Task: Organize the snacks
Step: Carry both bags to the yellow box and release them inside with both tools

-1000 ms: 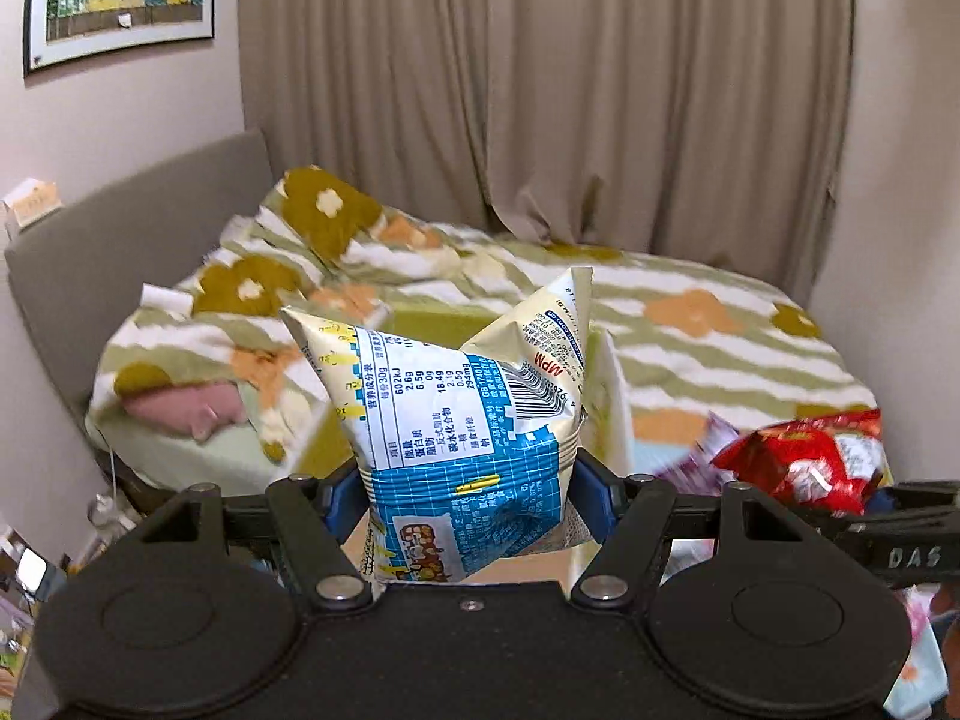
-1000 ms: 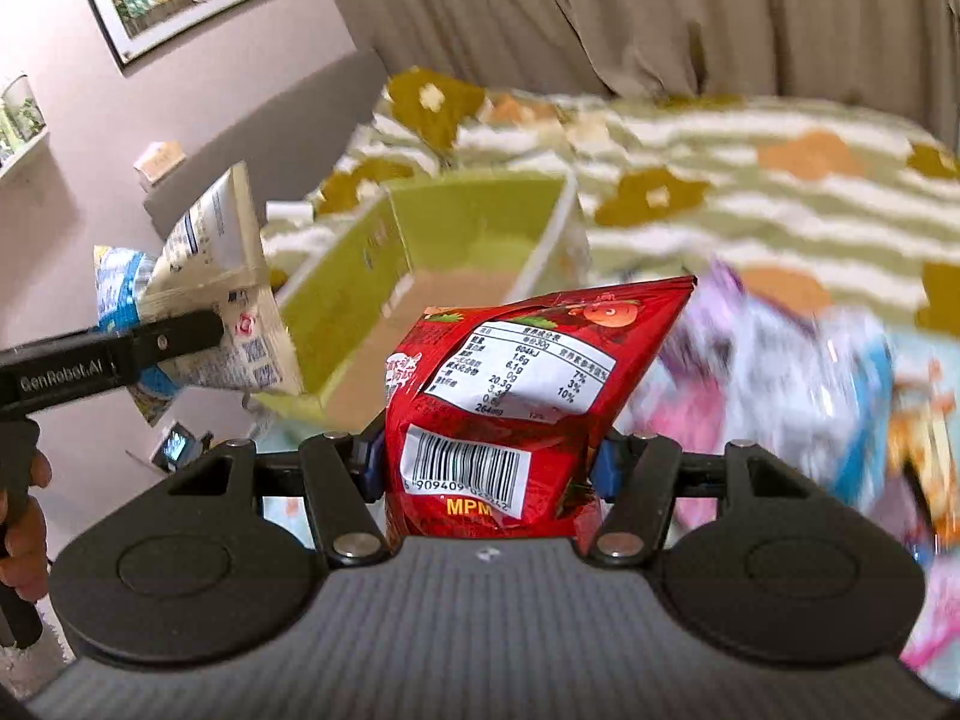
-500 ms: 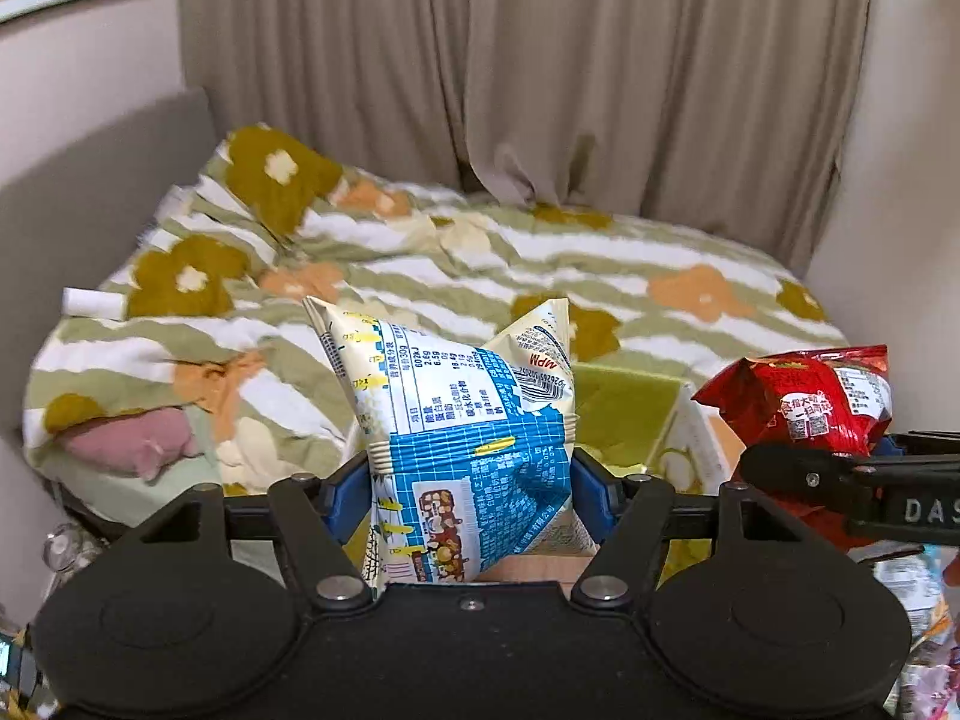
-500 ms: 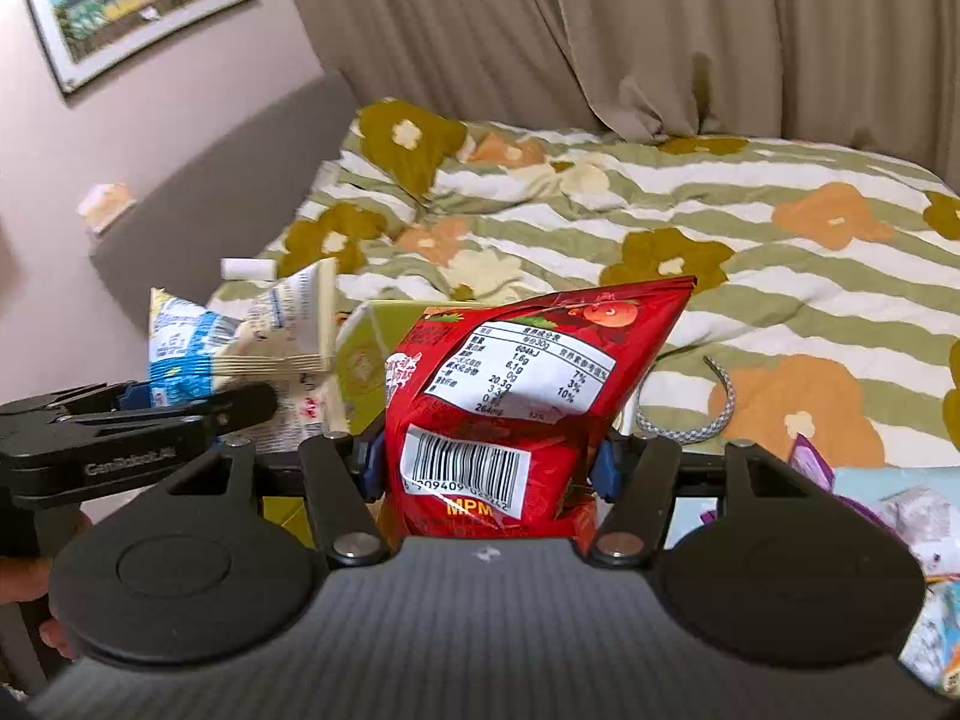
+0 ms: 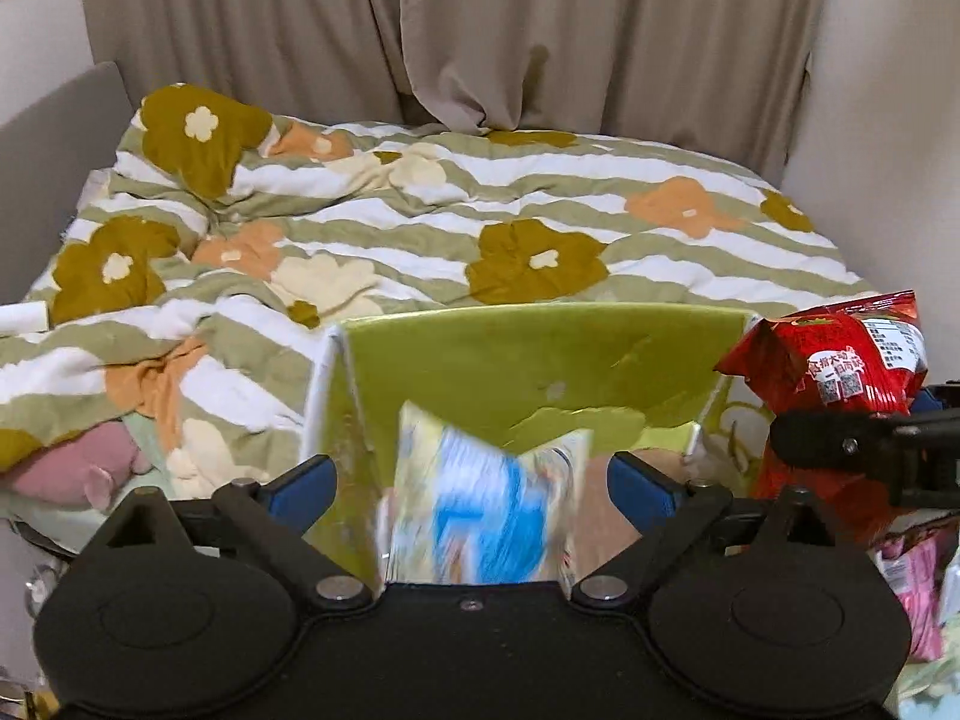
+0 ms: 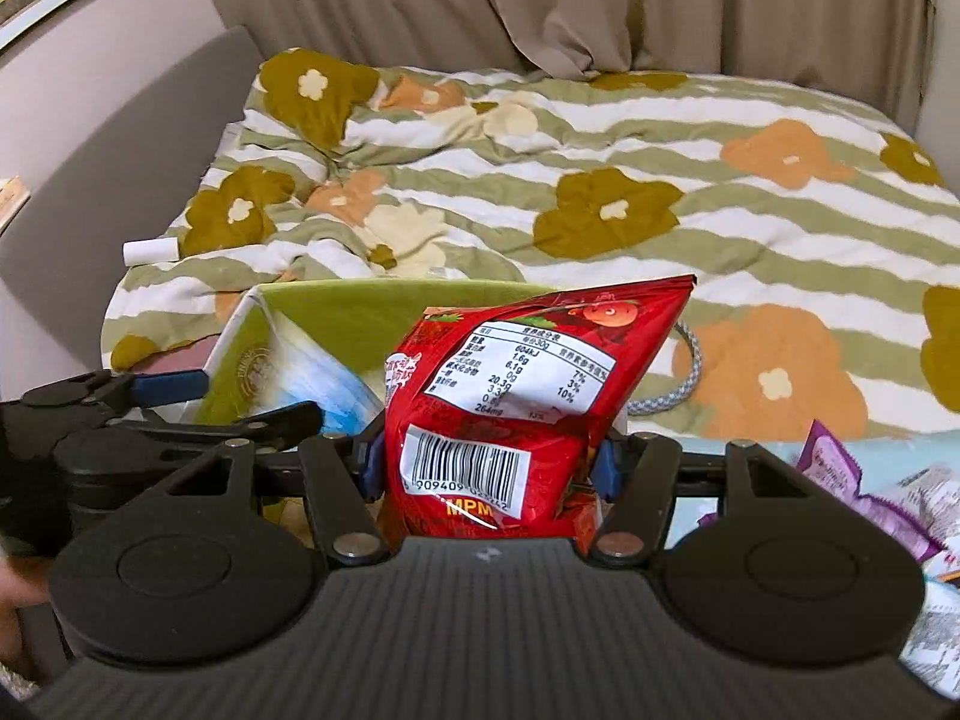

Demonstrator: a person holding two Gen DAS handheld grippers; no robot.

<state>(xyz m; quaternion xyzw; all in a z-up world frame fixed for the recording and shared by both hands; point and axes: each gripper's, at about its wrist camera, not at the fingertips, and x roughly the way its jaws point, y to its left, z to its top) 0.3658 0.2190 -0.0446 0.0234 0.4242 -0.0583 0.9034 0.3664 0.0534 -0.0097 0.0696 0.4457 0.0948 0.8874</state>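
My left gripper [image 5: 471,489] is open over a green cardboard box [image 5: 540,354]. A blue and yellow snack bag [image 5: 486,510], blurred by motion, drops between the spread jaws into the box. My right gripper [image 6: 486,459] is shut on a red snack bag [image 6: 528,384] and holds it up at the box's right side. The red bag also shows at the right of the left wrist view [image 5: 840,372]. The left gripper [image 6: 180,402] and the box [image 6: 336,312] show at the left of the right wrist view.
The box sits at the near edge of a bed with a green striped flowered quilt [image 5: 420,228]. More snack bags [image 6: 882,492] lie at the right. A grey cord loop [image 6: 678,378] lies on the quilt. A grey headboard [image 6: 120,138] and curtains [image 5: 480,30] stand behind.
My left gripper has opened and let go of the blue and yellow bag, which falls into the box. Both grippers have moved over the box; the right still holds the red bag.
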